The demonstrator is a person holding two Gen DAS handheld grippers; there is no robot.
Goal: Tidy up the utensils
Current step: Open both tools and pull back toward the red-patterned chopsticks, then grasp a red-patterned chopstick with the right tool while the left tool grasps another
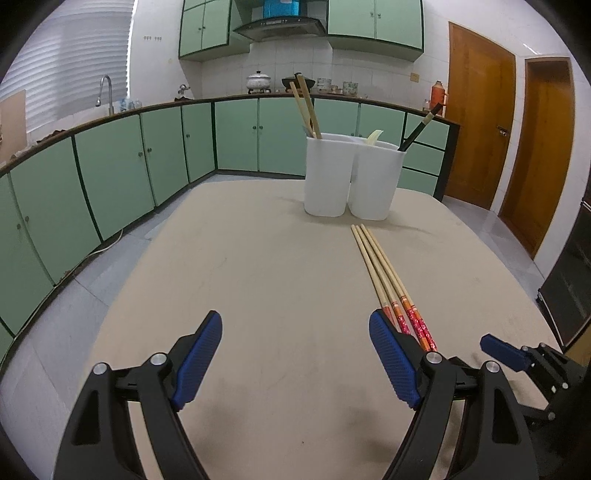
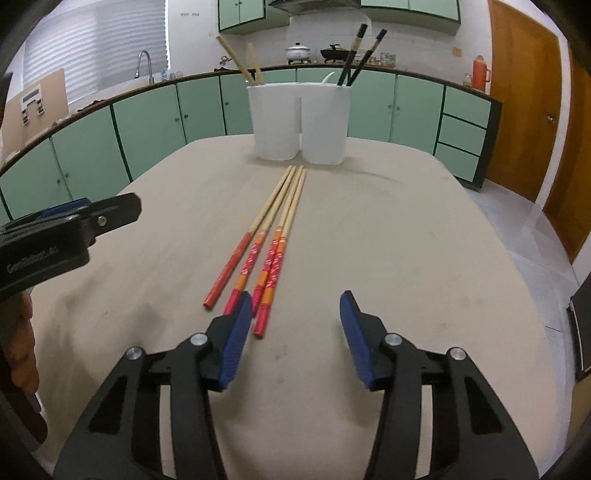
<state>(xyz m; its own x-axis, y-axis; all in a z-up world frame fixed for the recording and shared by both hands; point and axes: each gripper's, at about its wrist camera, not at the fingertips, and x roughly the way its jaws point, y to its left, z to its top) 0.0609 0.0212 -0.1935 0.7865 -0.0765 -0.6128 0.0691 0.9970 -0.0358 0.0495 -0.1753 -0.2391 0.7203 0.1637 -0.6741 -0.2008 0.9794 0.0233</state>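
left gripper (image 1: 295,354) spread wide, holding nothing, hovering over beige table (image 1: 258,295). right gripper (image 2: 295,332) likewise wide apart, empty, left pad just over red-handled chopsticks (image 2: 273,236) lying together before white utensil holder (image 2: 299,122) with chopsticks inside.

Home kitchen: green cabinets (image 1: 236,136), range hood (image 1: 279,26), sink faucet (image 1: 105,92), pots on counter (image 1: 259,82).
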